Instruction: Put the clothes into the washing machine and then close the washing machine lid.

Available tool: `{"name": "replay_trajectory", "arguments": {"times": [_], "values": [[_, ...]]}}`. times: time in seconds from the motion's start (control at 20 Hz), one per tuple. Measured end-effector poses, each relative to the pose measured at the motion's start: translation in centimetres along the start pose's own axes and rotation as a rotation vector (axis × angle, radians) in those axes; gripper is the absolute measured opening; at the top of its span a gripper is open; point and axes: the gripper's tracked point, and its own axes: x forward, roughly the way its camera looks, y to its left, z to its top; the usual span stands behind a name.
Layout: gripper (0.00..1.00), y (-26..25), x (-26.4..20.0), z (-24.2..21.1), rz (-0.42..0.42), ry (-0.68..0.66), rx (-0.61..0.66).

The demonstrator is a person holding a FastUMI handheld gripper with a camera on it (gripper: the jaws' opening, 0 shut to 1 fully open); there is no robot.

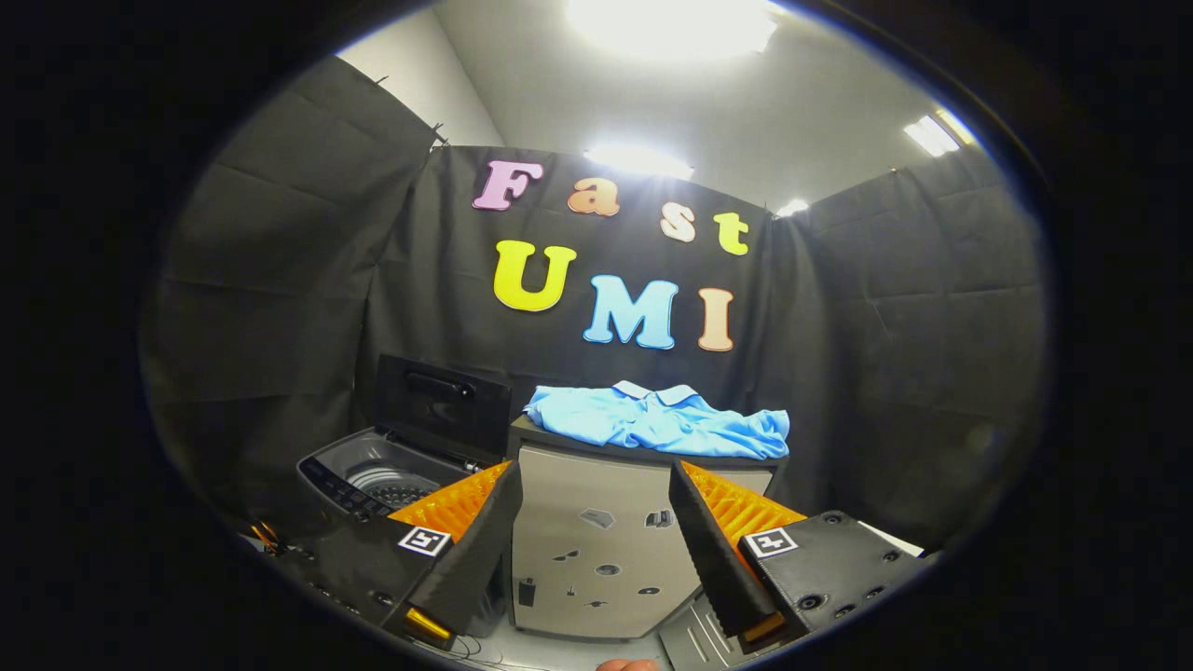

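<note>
Gripper view, looking forward along your two fingers into the booth. Your gripper (596,522) is spread wide, nothing between the fingers, nothing touched. One finger (466,540) sits low on the left, the other finger (736,545) low on the right; each carries a small square marker tag on its top face.

Between and beyond the fingers stands a pale cabinet (596,550), its front dotted with small dark stickers. Its dark top is level. On that top lies the light blue shirt (657,419), collar toward the back wall, cloth spread flat and rumpled, its right end draping to the cabinet's right edge. It sits above and beyond your fingertips, well apart from them.

Left of the cabinet, just beside it, is the washing machine (373,475). It is a top-loader, grey body, with a control panel strip along its near rim. Its lid (443,405) stands raised, tilted back toward the cloth wall, dark with a handle across the upper part. The drum (396,485) is open to view, with a perforated wall. Your left finger overlaps the machine's near right corner in this view; whether it touches cannot be told.

A pale flat panel (694,638) lies low in front of the cabinet, near your right finger. Black cloth walls close the booth on three sides. Bright ceiling lights (671,23) glare above.
</note>
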Motion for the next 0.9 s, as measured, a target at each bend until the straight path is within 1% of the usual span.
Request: {"name": "replay_trajectory", "arguments": {"times": [0.65, 0.9], "values": [[0.98, -0.2, 0.4, -0.5, -0.003, 0.01, -0.011], [0.98, -0.4, 1.0, 0.1, -0.01, 0.002, -0.009]]}}
